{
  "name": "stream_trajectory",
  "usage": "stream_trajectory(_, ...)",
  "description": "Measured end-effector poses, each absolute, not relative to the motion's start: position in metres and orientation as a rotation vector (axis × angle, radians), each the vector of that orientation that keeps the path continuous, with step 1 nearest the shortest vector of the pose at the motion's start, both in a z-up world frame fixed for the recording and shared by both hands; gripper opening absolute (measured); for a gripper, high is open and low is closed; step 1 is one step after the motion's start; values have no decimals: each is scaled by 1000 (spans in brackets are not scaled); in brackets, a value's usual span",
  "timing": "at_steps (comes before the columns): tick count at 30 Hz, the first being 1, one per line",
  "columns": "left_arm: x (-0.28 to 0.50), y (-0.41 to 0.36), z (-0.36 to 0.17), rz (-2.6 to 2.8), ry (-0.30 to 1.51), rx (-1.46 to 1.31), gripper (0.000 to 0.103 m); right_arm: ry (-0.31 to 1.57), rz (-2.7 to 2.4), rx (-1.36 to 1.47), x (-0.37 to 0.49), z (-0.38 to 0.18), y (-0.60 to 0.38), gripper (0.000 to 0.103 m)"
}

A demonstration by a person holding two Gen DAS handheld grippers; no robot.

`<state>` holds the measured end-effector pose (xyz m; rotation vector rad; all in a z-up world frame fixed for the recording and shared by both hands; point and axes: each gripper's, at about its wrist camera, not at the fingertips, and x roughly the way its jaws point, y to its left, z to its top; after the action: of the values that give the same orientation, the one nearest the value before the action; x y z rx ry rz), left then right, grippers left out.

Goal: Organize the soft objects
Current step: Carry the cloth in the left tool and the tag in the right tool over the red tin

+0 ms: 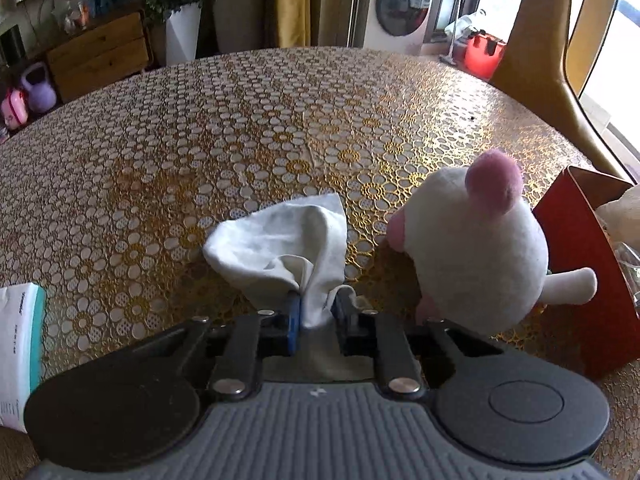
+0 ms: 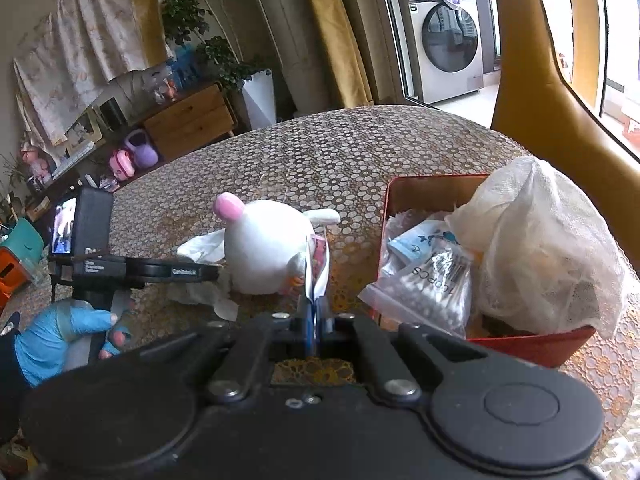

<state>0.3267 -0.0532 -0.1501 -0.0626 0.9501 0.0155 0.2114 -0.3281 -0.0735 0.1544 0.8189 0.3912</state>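
A white cloth point(image 1: 276, 240) lies crumpled on the patterned table point(image 1: 240, 120), and my left gripper point(image 1: 319, 312) is shut on a raised fold of it. Right of the cloth stands a white plush toy point(image 1: 480, 248) with pink ears. In the right wrist view my right gripper point(image 2: 316, 316) is shut on a printed tag point(image 2: 320, 256) hanging from the plush toy point(image 2: 264, 248). There the left gripper point(image 2: 208, 274) reaches in from the left, held by a hand in a blue glove point(image 2: 60, 332), with the white cloth point(image 2: 200, 248) at its tip.
A red box point(image 2: 532, 344) stands right of the toy, holding a bag of cotton swabs point(image 2: 424, 284), small packets and a white lacy cloth point(image 2: 540, 240). A white packet point(image 1: 20, 340) lies at the table's left edge. A yellow chair back point(image 1: 532, 40) rises at the far right.
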Motion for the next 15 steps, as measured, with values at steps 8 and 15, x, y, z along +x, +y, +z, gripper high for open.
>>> stream_trajectory(8,315,-39,-137,-14,891,-100,11,814,366,152,203,-70,-332,2)
stream_trajectory(15,293,-21,-105,-38,826,-126,11,788,347,164,190,-56,-342,2)
